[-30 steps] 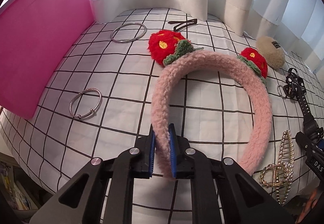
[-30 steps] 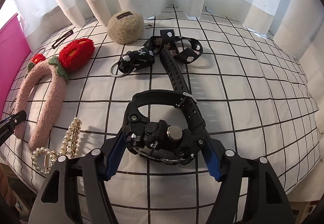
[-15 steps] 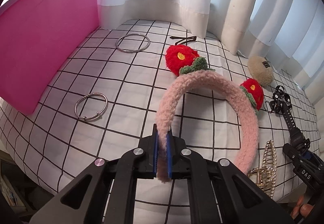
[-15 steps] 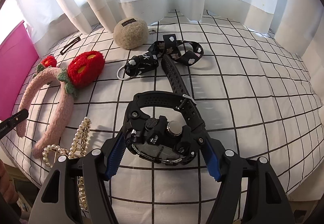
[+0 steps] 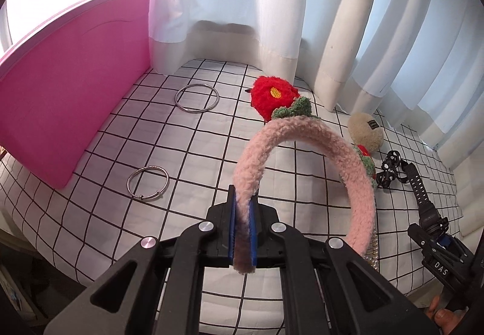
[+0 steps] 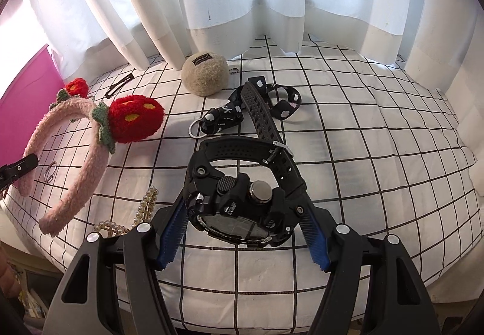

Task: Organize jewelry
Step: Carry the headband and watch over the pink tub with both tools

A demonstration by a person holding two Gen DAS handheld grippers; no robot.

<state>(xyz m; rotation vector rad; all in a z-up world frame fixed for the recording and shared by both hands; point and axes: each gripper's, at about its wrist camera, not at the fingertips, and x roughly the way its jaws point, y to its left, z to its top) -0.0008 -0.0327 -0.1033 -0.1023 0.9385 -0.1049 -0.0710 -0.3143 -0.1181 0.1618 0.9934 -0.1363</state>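
Left claw [image 5: 242, 232] is clenched on one end of the pink fuzzy headband [image 5: 302, 138]; the pads pinch the band's tip, and the arch rises forward and to the right of the claw, off the bed cover [image 5: 196, 153]. The large red flower [image 5: 273, 96] sits at the arch's far crown, so the band's weight hangs well ahead of the grip. Right claw [image 6: 242, 232] is grasping the black watch [image 6: 242, 201] across its case, jaws standing wide on either side; the strap runs away from the claw toward the patterned black lanyard [image 6: 230, 114], and the case appears lifted clear of the cover. The pink box [image 5: 60, 111] stands at the left edge of the bed, beside the left claw and well apart from the right one. Judgement: if the box is the destination, the left hand is the nearer and the headband should go first, swung leftward with its long arch leading. Two silver bangles [image 5: 148, 186] lie on the cover between claw and box; a pearl hair claw-clip [image 6: 145, 208] and beige pom [image 6: 205, 74] remain unsorted. Risk: the one-end grip may let the band pivot.
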